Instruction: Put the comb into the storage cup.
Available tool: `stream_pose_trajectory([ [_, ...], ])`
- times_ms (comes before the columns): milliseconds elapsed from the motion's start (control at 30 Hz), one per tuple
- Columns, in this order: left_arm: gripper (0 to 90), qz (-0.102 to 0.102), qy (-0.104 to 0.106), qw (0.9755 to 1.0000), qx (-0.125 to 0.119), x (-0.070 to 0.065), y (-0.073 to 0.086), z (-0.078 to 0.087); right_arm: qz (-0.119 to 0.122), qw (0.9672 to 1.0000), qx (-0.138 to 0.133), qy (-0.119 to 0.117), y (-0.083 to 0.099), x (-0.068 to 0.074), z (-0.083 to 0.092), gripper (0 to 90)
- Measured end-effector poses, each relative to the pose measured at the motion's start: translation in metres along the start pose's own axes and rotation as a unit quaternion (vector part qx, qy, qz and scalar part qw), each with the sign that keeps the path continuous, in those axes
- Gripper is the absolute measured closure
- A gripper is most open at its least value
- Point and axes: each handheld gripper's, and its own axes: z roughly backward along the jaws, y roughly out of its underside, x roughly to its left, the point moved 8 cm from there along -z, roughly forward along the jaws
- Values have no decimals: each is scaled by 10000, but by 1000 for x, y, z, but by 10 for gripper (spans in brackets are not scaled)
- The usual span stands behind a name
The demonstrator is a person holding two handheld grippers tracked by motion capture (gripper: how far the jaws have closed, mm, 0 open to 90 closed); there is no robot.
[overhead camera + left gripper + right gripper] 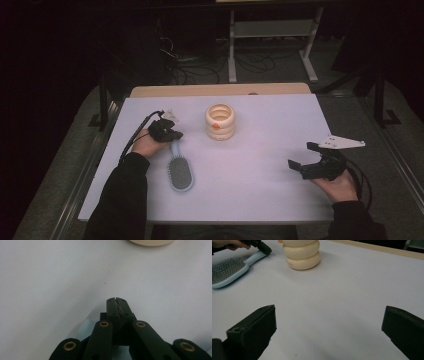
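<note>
On the pale worktop [260, 170], a light-blue hairbrush [180, 172] lies left of centre in the high view, bristles up, its head toward the lower edge of the frame and its handle running up toward the left gripper [167, 131]. That gripper sits at the handle's upper end, the person's left hand [146, 144] behind it and a dark sleeve reaching down to the bottom of the frame. In the left gripper view its jaws are clenched, the two black tips pressed flat together with only a thin seam between them, and a pale blue patch shows beneath the linkage; whether the handle is pinched there cannot be told. In the right gripper view the same gripper rests on top of the handle's end at the upper left of the frame.

A cream stack of rings [220, 121] stands upright just right of the left gripper, near the upper middle of the worktop, with a small orange spot on its rim.

The right gripper [303, 159] is at the right of the high view, well apart from the brush, held in the right hand [340, 186]. Its jaws are released, standing wide with bare worktop between them.
</note>
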Motion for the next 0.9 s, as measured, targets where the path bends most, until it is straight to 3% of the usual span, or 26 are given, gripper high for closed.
stream_pose_trajectory([
  [300, 900, -5, 23, 10000, 29, -3, 7, 2, 29, 10000, 54, -40, 1, 3, -2, 0],
  [900, 896, 116, -143, 9998, 62, 1, 28, 19, 30, 10000, 79, -31, 2, 3, -2, 0],
])
